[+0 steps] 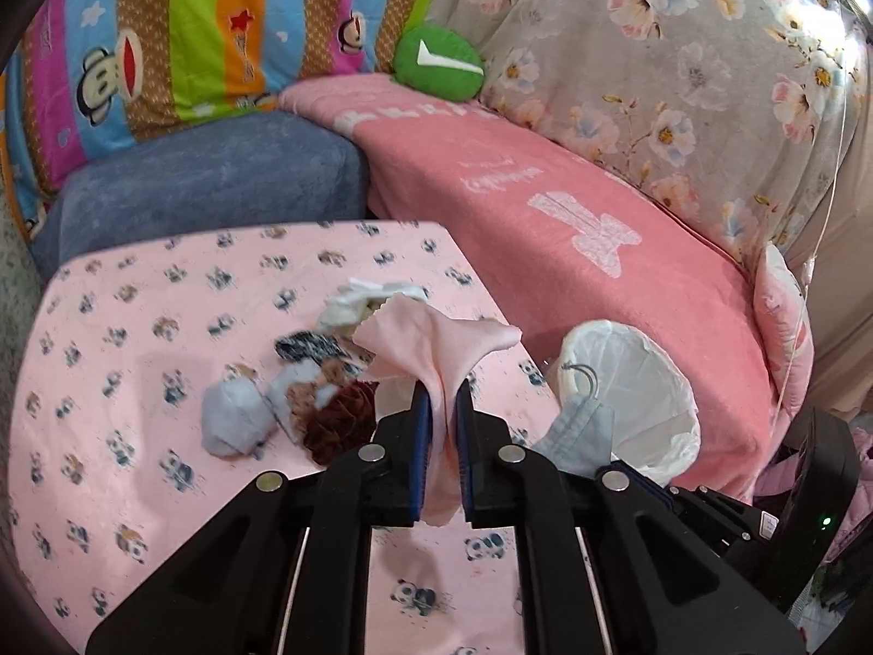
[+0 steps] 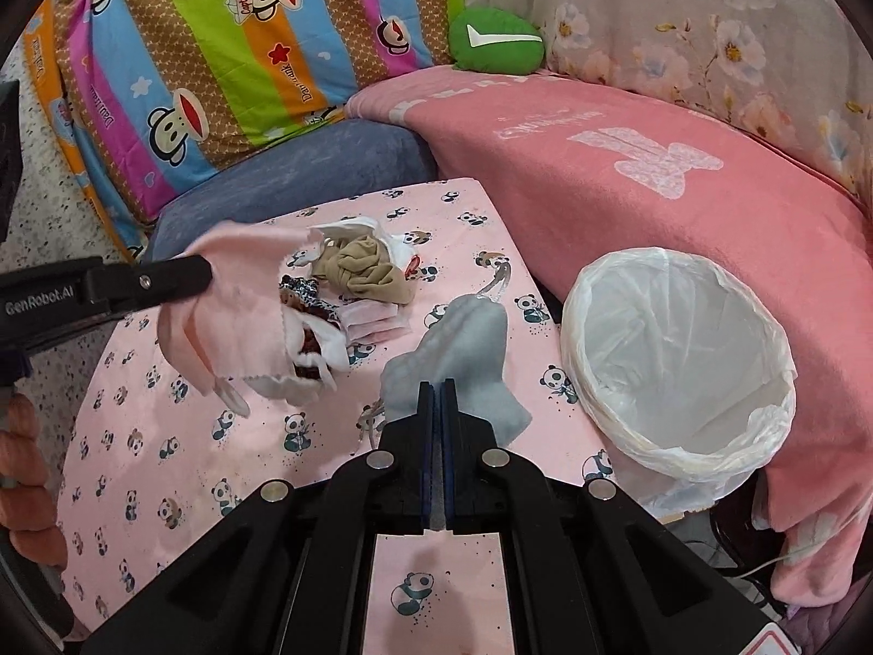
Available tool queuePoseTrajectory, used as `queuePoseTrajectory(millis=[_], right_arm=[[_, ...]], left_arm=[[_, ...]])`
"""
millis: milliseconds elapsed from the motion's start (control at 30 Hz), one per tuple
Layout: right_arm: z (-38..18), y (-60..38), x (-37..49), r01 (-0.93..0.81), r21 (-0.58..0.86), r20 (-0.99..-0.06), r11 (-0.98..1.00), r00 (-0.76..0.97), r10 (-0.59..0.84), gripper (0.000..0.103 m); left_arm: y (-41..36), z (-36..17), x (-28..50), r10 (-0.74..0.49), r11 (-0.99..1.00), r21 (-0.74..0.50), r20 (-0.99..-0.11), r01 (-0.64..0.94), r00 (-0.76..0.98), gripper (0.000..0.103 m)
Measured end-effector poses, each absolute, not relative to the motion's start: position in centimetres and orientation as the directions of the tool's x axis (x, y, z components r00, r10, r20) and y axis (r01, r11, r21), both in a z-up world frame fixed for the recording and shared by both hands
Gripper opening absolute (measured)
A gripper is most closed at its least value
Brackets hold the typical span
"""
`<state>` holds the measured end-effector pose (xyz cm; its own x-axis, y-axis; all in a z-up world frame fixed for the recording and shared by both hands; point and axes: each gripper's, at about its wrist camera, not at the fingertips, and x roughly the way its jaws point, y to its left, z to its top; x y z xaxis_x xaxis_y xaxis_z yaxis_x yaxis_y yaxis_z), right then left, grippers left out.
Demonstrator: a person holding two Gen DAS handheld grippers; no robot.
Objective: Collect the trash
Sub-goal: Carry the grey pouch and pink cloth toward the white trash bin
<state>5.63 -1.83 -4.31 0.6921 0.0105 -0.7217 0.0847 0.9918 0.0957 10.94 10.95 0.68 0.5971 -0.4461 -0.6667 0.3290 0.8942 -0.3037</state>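
My left gripper [image 1: 442, 398] is shut on a pale pink cloth [image 1: 436, 344], held above the panda-print table [image 1: 136, 436]. From the right wrist view that same pink cloth [image 2: 229, 295] hangs from the left gripper [image 2: 204, 273] at the left. My right gripper [image 2: 435, 390] is shut on a grey face mask [image 2: 464, 349], lifted just left of the white-lined bin [image 2: 676, 365]. In the left wrist view the mask [image 1: 578, 431] sits in front of the bin [image 1: 633, 387]. A pile of scraps [image 2: 354, 284] lies on the table.
A pink blanket [image 1: 573, 218] covers the sofa behind the bin. A blue cushion [image 1: 207, 185], a striped cartoon pillow [image 1: 163, 27] and a green round cushion [image 1: 436, 57] lie at the back. A floral cover [image 1: 682, 54] drapes the right. A hand [image 2: 27, 491] shows at lower left.
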Motion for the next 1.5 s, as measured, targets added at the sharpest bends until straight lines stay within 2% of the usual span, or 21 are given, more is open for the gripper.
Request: queuePoseTrajectory(millis=[100,433,467,500,533,567,700,867,1000,1133,1500], right_arm=[[-4.7,-1.9,5.4,0.086,0.103,-0.726,0.991,0.687,0.016,0.003],[-5.2,-1.7,5.5,0.083,0.115,-0.732,0.99,0.681,0.028,0.003],[-5.2,-1.7,5.6,0.081,0.115,-0.733,0.99,0.679,0.029,0.003],[-5.2,-1.6,5.6,0.081,0.115,-0.734,0.99,0.679,0.03,0.003],[-5.3,-1.5,5.6,0.08,0.114,-0.736,0.99,0.677,0.03,0.003],[-5.4,-1.4,5.7,0.079,0.113,-0.737,0.99,0.675,0.03,0.003],[-5.6,-1.2,5.7,0.078,0.111,-0.742,0.991,0.67,0.03,0.003],[-5.5,-1.0,5.6,0.075,0.109,-0.743,0.991,0.669,0.031,0.003],[-5.6,-1.0,5.6,0.074,0.107,-0.744,0.991,0.668,0.031,0.003],[-5.5,-1.0,5.6,0.075,0.108,-0.743,0.991,0.669,0.03,0.003],[-4.5,-1.5,5.4,0.078,0.117,-0.725,0.99,0.689,0.031,0.003]], left_arm=[[10.9,-1.3,11.2,-0.447,0.894,-0.327,-0.699,0.306,0.558,0.01],[11.4,-3.4,10.5,-0.419,0.907,-0.317,-0.737,0.275,0.53,0.009],[11.5,-3.7,10.5,-0.42,0.907,-0.321,-0.745,0.274,0.517,0.011],[11.5,-4.1,10.6,-0.413,0.91,-0.319,-0.759,0.266,0.503,0.024],[11.6,-4.7,10.6,-0.407,0.912,-0.321,-0.773,0.254,0.487,0.043],[11.7,-5.1,10.5,-0.404,0.914,-0.324,-0.777,0.243,0.483,0.048],[11.7,-6.9,9.3,-0.391,0.919,-0.302,-0.784,0.254,0.482,0.049],[10.8,-8.8,8.2,-0.365,0.924,-0.249,-0.804,0.292,0.469,0.044],[10.3,-10.2,8.3,-0.369,0.918,-0.249,-0.823,0.308,0.433,0.015],[10.5,-10.9,8.4,-0.374,0.916,-0.259,-0.827,0.306,0.42,0.003],[11.9,-7.7,8.3,-0.389,0.914,-0.267,-0.787,0.305,0.479,0.0]])
